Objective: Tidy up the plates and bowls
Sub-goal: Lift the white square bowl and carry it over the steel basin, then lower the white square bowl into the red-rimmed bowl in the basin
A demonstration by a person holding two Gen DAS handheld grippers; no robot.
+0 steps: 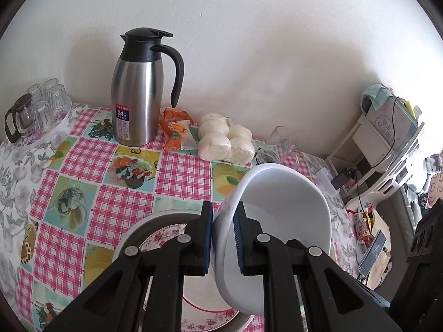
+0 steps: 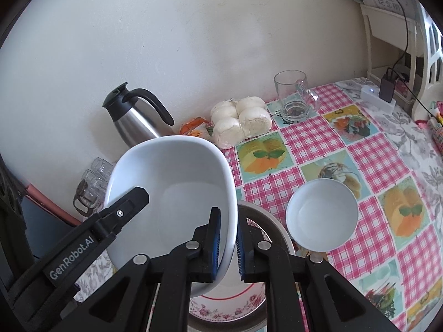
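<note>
Left wrist: my left gripper (image 1: 223, 238) clamps the large white bowl (image 1: 285, 207) by its rim, tilted above the floral plate (image 1: 163, 238).

Right wrist: my right gripper (image 2: 228, 244) pinches the opposite rim; the small bowl (image 2: 322, 214) sits just right. I judge we're stacking; next, lower level onto the plate.

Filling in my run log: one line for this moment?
left gripper: grips white bowl rim | right gripper: grips opposite rim | bowl tilted over floral plate

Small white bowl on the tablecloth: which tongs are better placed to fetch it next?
Right, probably: the small white bowl sits beside the right tongs, while the left tongs clamp the opposite rim of the large white bowl, farther away.
</note>
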